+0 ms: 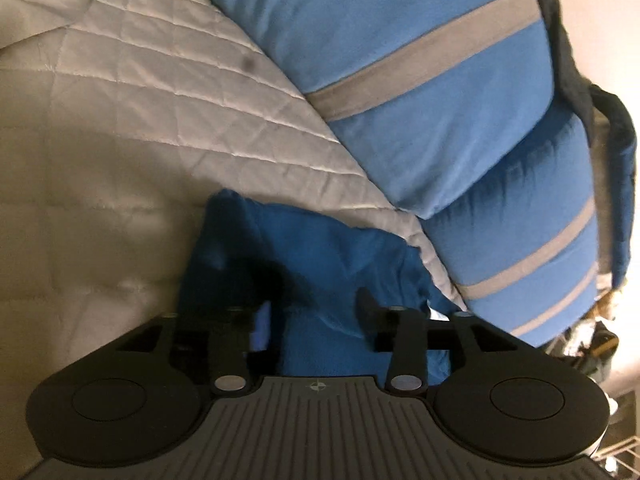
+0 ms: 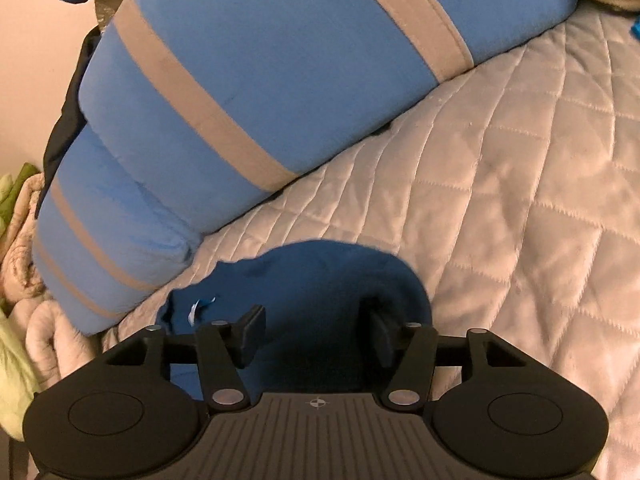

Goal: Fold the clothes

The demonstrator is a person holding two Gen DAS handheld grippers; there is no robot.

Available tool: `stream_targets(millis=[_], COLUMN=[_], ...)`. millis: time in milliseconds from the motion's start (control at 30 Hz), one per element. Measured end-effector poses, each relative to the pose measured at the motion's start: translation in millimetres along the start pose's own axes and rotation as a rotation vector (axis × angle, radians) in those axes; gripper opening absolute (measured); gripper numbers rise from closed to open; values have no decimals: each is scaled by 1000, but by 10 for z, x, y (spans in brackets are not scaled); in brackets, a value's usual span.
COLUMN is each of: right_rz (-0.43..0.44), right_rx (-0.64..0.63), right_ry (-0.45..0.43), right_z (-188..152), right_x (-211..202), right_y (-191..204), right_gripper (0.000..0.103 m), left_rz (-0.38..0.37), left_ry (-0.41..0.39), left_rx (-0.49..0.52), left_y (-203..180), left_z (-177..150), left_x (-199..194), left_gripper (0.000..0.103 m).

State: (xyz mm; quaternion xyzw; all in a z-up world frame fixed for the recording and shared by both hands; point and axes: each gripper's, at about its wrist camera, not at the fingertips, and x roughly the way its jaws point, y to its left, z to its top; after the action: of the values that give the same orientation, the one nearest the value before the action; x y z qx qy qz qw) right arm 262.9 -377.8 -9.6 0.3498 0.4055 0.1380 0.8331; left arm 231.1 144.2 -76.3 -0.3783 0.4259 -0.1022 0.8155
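Observation:
A dark blue garment (image 1: 320, 248) lies bunched on a pale quilted bedspread (image 1: 120, 120). My left gripper (image 1: 316, 308) is open, its fingers set wide on either side of a raised fold of the cloth, right over it. In the right wrist view the same dark blue garment (image 2: 320, 280) lies under my right gripper (image 2: 316, 328), which is also open with cloth between its fingers. A small white tag (image 2: 194, 310) shows on the garment near the left finger. I cannot tell if the fingers touch the cloth.
Light blue pillows with grey stripes (image 1: 420, 80) lie along the bed just beyond the garment, also in the right wrist view (image 2: 240, 100). Rumpled beige and green bedding (image 2: 16, 260) is piled at the left edge. Quilted bedspread (image 2: 520, 180) stretches to the right.

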Motion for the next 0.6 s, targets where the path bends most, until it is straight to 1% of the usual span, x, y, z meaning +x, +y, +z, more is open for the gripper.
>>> stream_targets(millis=[167, 267, 367, 400, 433, 467, 500, 533, 567, 600], right_rz=[16, 9, 2, -1, -4, -13, -21, -26, -30, -23], right_rx=[-8, -2, 4, 6, 6, 3, 0, -7, -14, -18], right_ry=[51, 72, 93, 101, 107, 117, 126, 133, 138, 133], right_z=[-109, -166, -224, -242, -254, -262, -271, -271, -270, -254], right_x=[-161, -191, -222, -231, -216, -206, -195, -187, -179, -196], right_y=[36, 57, 78, 85, 97, 116, 134, 157, 180, 200], right_gripper=[59, 58, 58, 57, 55, 50, 44, 33, 25, 22], left_rz=[-26, -26, -16, -8, 2, 12, 8, -1, -10, -28], left_ry=[55, 64, 69, 76, 85, 94, 97, 97, 97, 91], left_rx=[-6, -7, -12, -14, -14, -14, -11, -8, -4, -6], left_y=[17, 32, 27, 16, 2, -12, -31, -52, -73, -97], left_z=[-141, -196, -222, -220, -214, -209, -200, -188, -176, -148], left_x=[-155, -195, -222, -226, -225, -225, -238, -256, -275, -300], left_gripper=[51, 51, 48, 36, 29, 17, 7, 5, 5, 5])
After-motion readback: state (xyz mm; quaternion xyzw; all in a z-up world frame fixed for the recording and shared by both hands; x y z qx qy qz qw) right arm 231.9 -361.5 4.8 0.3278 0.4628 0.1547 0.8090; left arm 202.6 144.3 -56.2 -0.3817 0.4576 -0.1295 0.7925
